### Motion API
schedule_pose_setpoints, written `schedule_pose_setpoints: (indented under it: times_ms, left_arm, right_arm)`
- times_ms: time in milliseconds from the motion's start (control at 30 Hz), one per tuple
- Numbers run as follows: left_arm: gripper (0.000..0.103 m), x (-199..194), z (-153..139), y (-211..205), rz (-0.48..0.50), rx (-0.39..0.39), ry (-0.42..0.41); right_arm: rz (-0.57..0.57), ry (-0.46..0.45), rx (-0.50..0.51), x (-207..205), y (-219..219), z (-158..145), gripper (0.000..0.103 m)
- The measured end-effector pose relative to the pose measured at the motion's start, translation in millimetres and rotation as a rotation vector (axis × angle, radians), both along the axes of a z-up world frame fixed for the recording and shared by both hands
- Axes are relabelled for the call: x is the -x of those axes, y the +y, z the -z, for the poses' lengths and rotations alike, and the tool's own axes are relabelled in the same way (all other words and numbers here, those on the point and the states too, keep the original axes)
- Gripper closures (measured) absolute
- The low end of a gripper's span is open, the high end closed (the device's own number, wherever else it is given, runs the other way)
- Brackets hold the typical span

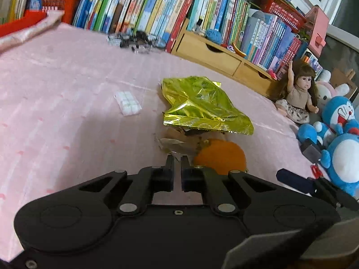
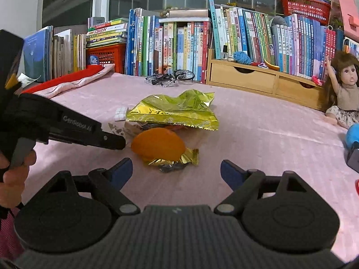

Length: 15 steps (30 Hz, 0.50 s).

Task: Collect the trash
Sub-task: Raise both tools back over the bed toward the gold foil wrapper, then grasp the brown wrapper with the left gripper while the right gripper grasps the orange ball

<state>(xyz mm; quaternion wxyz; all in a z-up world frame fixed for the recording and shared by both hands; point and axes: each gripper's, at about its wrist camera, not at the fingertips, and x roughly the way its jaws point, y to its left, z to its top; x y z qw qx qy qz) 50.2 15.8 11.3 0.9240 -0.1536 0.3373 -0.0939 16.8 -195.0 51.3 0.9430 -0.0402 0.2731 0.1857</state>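
Observation:
A yellow-green foil bag (image 1: 202, 105) (image 2: 175, 109) lies crumpled on the pink tablecloth (image 1: 67, 112). In front of it sit an orange (image 1: 221, 154) (image 2: 158, 146) and a crumpled brown-and-clear wrapper (image 1: 177, 141) (image 2: 116, 130). A gold candy wrapper (image 2: 179, 160) pokes out from under the orange. My left gripper (image 1: 177, 162) (image 2: 120, 142) is almost shut, its tips pinching the near edge of the crumpled wrapper. My right gripper (image 2: 177, 170) is held open just short of the orange and gold wrapper, nothing between its blue pads (image 2: 122, 170).
A white tablet blister pack (image 1: 128, 102) (image 2: 120, 113) lies left of the bag. Rows of books (image 2: 179, 44), a wooden drawer unit (image 2: 258, 78) and a toy bicycle (image 2: 170, 77) line the back. A doll (image 2: 345, 89) and blue plush toys (image 1: 338, 134) sit at the right.

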Motion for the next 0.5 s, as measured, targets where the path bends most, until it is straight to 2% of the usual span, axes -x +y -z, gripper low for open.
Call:
schedule_pose_setpoints:
  times_ms: [200, 333, 400, 467, 500]
  left_arm:
    - [0.100, 24.2, -18.6, 2.3, -0.013, -0.061, -0.100]
    - [0.092, 26.0, -26.1, 7.4, -0.037, -0.099, -0.132]
    - [0.090, 22.1, -26.1, 11.7, -0.053, -0.089, -0.120]
    - [0.074, 16.9, -24.1, 16.5, -0.056, -0.047, -0.092]
    - [0.070, 14.2, -22.5, 18.3, -0.057, -0.034, -0.082]
  right_arm:
    - [-0.014, -0.003, -0.033, -8.9, 0.6, -4.0, 0.011]
    - [-0.036, -0.018, -0.007, -15.9, 15.8, -4.2, 0.011]
    - [-0.051, -0.017, 0.021, -23.7, 27.9, -2.9, 0.011]
    - [-0.060, -0.012, 0.042, -30.9, 36.8, -0.6, 0.011]
    - [-0.064, -0.004, 0.056, -34.4, 41.1, 0.8, 0.014]
